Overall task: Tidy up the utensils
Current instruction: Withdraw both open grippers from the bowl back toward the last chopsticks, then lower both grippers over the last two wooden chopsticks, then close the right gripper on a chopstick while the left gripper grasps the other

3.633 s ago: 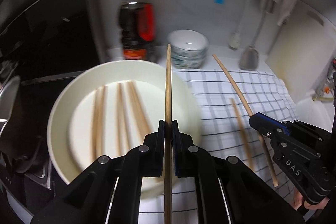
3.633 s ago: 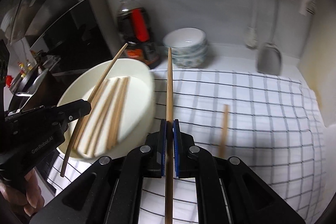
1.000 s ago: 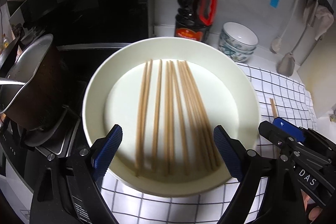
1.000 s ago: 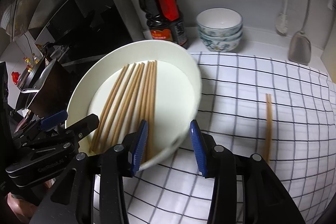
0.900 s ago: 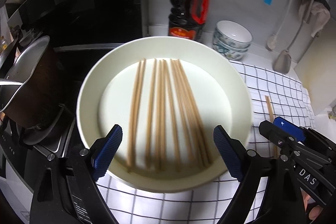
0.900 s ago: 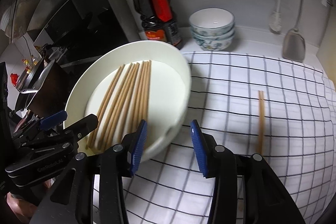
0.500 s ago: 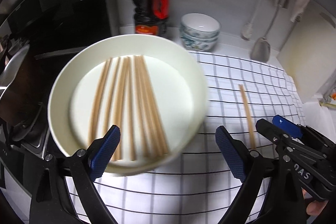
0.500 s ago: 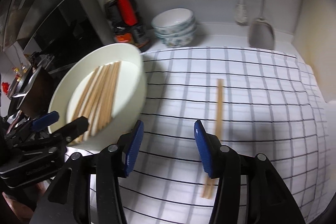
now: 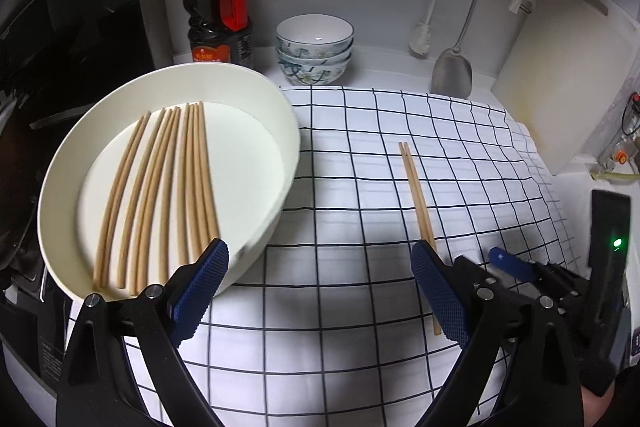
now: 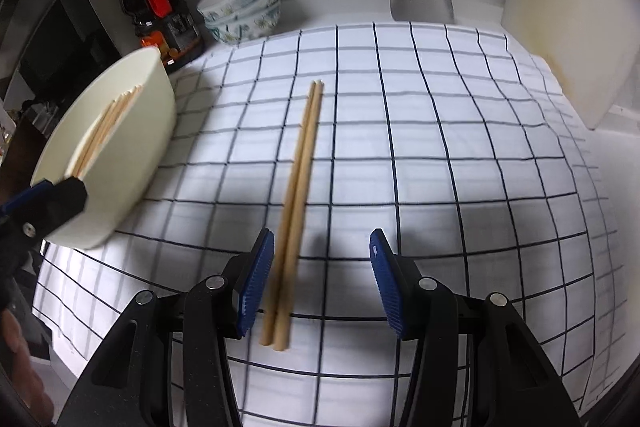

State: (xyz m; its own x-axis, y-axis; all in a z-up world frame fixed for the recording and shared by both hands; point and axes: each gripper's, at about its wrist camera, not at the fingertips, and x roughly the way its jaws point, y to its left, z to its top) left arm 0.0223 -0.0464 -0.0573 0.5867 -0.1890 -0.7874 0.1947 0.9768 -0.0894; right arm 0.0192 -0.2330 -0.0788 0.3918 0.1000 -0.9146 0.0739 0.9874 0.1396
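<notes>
Over the near part of the checked cloth point(image 10: 400, 131), the right gripper point(image 10: 322, 283) hangs with its blue-padded jaws partway apart, having just been opening; the thick ends of a pair of wooden chopsticks point(image 10: 298, 187) lie on the cloth between the pads, close to the left pad, and neither pad presses on them. The pair lies side by side, touching, with the thin tips pointing toward the far edge of the cloth. In the left wrist view the left gripper point(image 9: 320, 291) stands with its jaws wide apart and nothing between them but bare cloth point(image 9: 340, 211); its left pad overlaps the near rim of a cream round dish point(image 9: 276, 211), and its right pad overlaps the near end of the same pair of chopsticks point(image 9: 416, 191). The dish sits on the left edge of the cloth and holds a fan of chopsticks point(image 9: 160, 195) laid roughly parallel on its floor. Behind the dish, by the back wall, stands a dark soy sauce bottle point(image 9: 219, 3) with a red handle, and just to its right a stack of patterned bowls point(image 9: 314, 51). Farther right a metal spatula point(image 9: 452, 71) and a white dish brush point(image 9: 420, 41) hang against the wall, and a white cutting board point(image 9: 568, 83) leans at the right end of the counter.
</notes>
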